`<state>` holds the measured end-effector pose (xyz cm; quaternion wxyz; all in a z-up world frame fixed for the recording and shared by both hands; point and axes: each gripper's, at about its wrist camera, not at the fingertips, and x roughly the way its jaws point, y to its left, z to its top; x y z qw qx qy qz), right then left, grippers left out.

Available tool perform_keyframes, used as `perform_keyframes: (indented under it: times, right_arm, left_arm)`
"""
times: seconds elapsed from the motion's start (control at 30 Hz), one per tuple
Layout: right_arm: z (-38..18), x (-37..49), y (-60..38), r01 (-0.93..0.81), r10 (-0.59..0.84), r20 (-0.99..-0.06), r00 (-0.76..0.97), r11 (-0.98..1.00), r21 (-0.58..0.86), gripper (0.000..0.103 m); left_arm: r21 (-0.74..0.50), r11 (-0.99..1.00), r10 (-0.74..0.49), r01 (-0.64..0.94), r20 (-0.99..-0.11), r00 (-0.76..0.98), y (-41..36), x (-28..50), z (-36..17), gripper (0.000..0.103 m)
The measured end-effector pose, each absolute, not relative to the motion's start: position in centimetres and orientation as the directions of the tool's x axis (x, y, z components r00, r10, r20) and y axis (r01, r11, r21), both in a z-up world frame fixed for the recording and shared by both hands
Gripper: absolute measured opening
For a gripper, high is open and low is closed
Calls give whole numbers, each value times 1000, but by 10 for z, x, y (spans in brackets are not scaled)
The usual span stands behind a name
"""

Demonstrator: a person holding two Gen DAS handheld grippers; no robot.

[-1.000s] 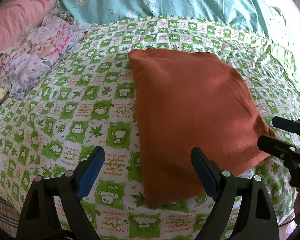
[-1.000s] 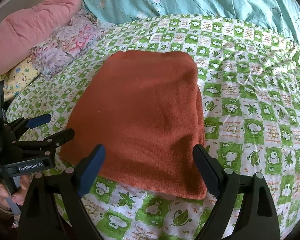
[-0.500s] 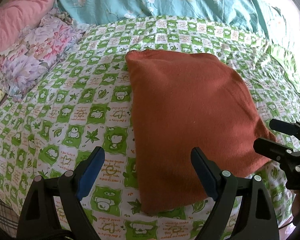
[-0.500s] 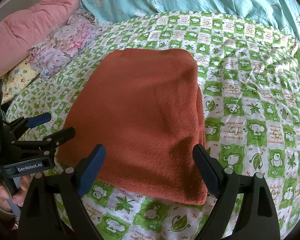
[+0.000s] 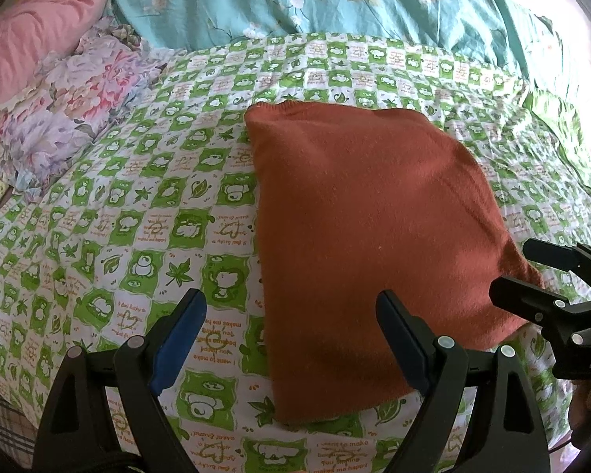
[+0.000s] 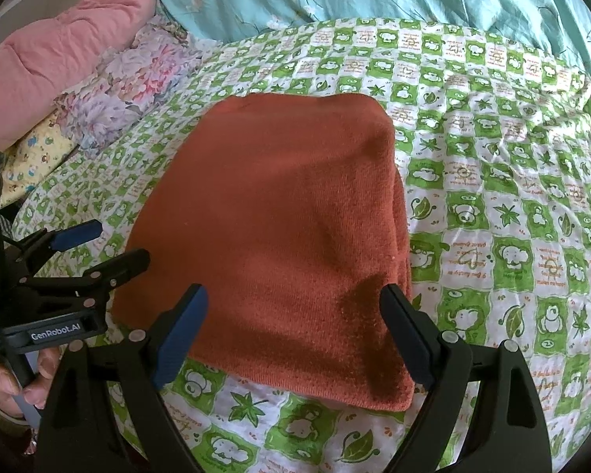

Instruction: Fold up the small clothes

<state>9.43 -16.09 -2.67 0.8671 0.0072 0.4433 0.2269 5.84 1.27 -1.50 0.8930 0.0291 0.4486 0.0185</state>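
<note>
A rust-orange knitted garment [image 5: 366, 228] lies folded into a flat rectangle on the green-and-white patterned bedsheet [image 5: 138, 205]; it also shows in the right wrist view [image 6: 279, 228]. My left gripper [image 5: 291, 315] is open and empty, held over the garment's near left corner. My right gripper [image 6: 295, 311] is open and empty, above the garment's near edge. Each gripper shows in the other's view: the right one [image 5: 532, 272] at the garment's right corner, the left one [image 6: 110, 244] at its left edge.
A pink pillow [image 6: 59, 51] and a floral cloth [image 6: 130, 79] lie at the far left. A teal floral quilt [image 5: 335, 0] runs along the back. A green cloth [image 5: 563, 126] lies at the far right. A hand [image 6: 4, 386] holds the left gripper.
Both grippers have drawn back slightly and stay open. The garment has not moved on the sheet.
</note>
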Motion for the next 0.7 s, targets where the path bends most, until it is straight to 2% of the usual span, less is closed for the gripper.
perform_keyframes:
  times: [0.7]
  right_arm:
    - [-26,95,-160,-389,405,-762,505,895,219,89]
  left_arm:
    - [66,998,55,-4,-797,602,9,56,-12,89]
